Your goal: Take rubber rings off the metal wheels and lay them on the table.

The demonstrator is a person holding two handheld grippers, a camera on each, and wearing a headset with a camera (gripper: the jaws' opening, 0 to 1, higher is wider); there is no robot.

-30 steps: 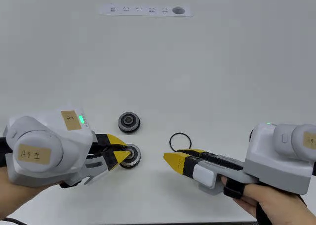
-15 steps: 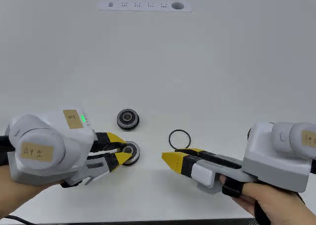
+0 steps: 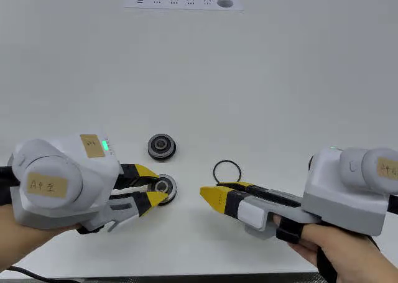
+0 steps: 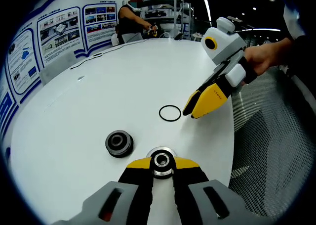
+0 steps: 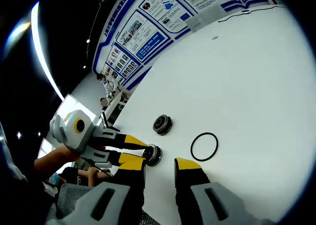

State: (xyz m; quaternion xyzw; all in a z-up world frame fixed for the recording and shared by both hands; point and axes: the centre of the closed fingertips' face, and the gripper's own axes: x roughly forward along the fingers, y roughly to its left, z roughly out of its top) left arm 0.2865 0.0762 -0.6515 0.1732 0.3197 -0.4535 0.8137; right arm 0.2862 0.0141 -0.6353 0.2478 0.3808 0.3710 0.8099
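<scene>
One metal wheel (image 4: 162, 161) stands on edge on the bench (image 3: 261, 102), clamped between the yellow tips of the left tongs (image 3: 151, 186). Its rim reads silver in the left gripper view. In the head view the tips cover part of it, and it is hard to tell whether a band sits on it. A second wheel (image 3: 161, 146), banded in black, lies just beyond it and is touched by nothing. A loose rubber ring (image 3: 227, 171) lies flat to the right, near both wheels. The right tongs (image 5: 159, 166) hover near the ring. The right gripper view shows them narrowly parted and holding nothing, where the head view gives only their side. A power strip (image 3: 183, 2) lies at the far edge.
</scene>
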